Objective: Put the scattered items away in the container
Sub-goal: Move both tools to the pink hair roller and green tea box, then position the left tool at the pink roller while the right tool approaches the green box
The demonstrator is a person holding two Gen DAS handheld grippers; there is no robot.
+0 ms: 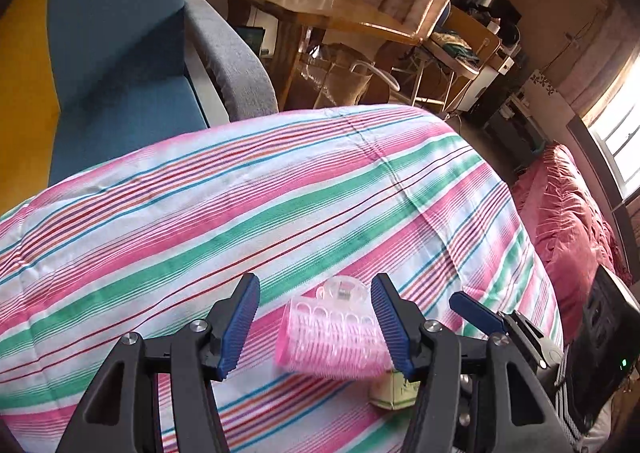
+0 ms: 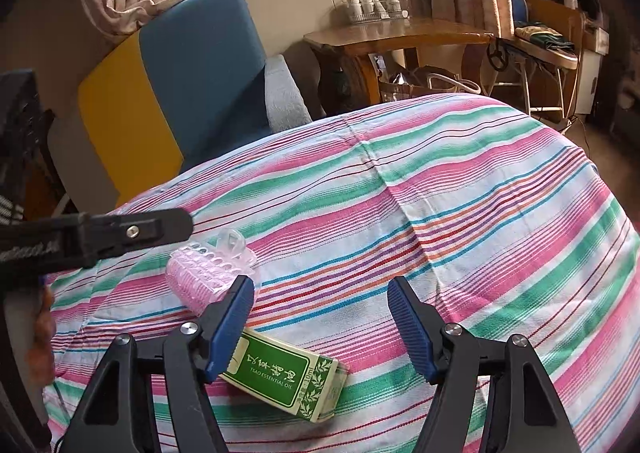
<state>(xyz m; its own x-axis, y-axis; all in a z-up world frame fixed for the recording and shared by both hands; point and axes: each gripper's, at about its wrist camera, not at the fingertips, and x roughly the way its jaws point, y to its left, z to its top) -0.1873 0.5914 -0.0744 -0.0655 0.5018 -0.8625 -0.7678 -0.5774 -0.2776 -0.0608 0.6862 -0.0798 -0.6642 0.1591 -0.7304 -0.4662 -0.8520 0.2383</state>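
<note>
As the scene stands: two items lie loose on the striped bedcover [image 1: 280, 181]; no container is identifiable.
Hair roller [image 1: 332, 341]: between the wide-spread left gripper [image 1: 316, 327] fingers, long axis across them, 9-to-3 o'clock.
Oil box [image 2: 286, 377]: at 7 o'clock of the right gripper [image 2: 322, 327], also wide, empty.
Nearer tool: left, by judgement, for the roller.

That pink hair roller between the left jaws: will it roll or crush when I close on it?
The pink hair roller is a hollow, ribbed plastic cylinder lying on its side on the striped bedspread, so a nudge would probably roll it. It looks light and somewhat springy; a firm squeeze may flex it. Its bristly surface should resist slipping.
</note>
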